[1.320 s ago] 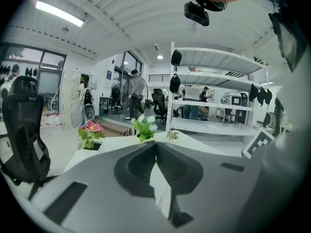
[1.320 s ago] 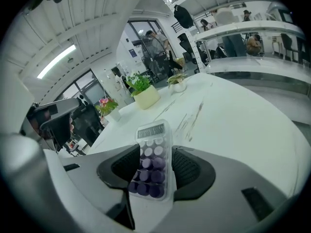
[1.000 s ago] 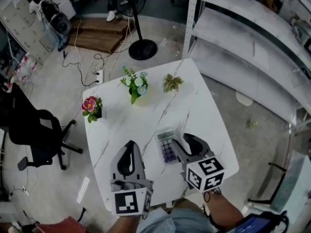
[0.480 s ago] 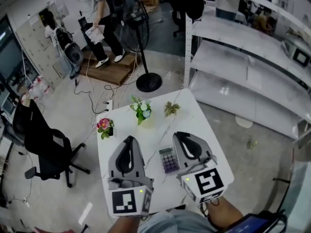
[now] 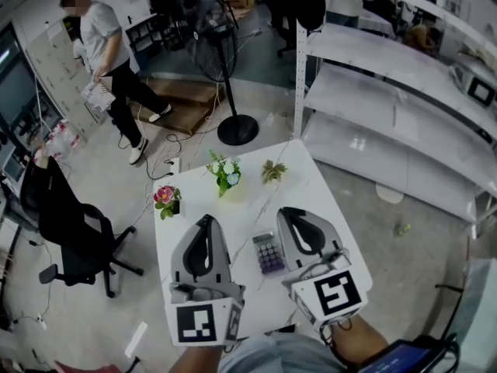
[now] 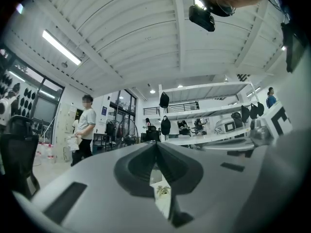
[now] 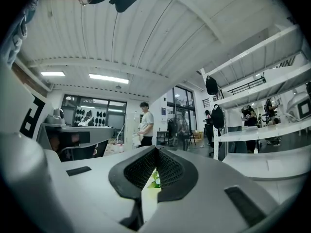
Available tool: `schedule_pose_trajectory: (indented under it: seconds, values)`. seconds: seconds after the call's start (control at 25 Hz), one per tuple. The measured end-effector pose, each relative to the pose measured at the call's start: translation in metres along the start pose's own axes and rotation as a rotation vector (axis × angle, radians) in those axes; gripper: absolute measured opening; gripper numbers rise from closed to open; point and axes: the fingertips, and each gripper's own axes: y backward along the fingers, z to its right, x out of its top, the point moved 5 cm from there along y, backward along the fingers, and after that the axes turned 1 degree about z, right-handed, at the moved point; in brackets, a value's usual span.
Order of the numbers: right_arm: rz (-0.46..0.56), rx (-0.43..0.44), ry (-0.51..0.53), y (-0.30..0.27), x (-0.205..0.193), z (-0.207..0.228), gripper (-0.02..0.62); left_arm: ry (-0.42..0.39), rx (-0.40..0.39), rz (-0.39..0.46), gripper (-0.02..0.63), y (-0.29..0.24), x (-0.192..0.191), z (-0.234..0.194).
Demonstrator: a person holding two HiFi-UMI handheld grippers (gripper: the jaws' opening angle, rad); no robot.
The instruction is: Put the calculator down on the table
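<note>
**A:** Where's the calculator (image 5: 269, 252)?

**B:** Flat on the white table (image 5: 233, 212), keys up, close to the edge nearest the person. Nothing touches it.

**A:** And the claws?

**B:** One on each side of the calculator. The left gripper (image 5: 206, 221) is to its left and the right gripper (image 5: 290, 212) is just to its right. Both are held up off the table and point away from the person.

**A:** Are they open?

**B:** No. In the left gripper view the two tips meet at the front with nothing between them. In the right gripper view the ribbed pads (image 7: 141, 169) are pressed together, also on nothing.

**A:** Anything else on the table?

**B:** Three plants, all beyond the calculator. There's a pink flower (image 5: 166, 200) off to the left, a white-and-blue bunch (image 5: 225, 173) a bit left of straight ahead, and a small green plant (image 5: 272, 172) directly beyond.

**A:** And off the table?

**B:** A fan (image 5: 238, 129) stands on the floor farther beyond the calculator, and a person (image 5: 109, 49) is walking well off to its far left. There's a black chair (image 5: 66, 220) to the left and white shelves (image 5: 396, 115) to the right.
</note>
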Motion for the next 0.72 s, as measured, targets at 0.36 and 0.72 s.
schedule_pose_trajectory:
  seconds: [0.36,0.72]
  values:
    - [0.011,-0.006,-0.008,-0.0024,-0.0018,0.0015,0.012,-0.006,-0.012,-0.008,0.008,-0.0028,-0.0043,0.0027]
    - [0.010,-0.009,-0.012,-0.0025,-0.0041,0.0020,0.012,-0.008,-0.009,-0.006,0.008,-0.0033,-0.0056,0.0033]
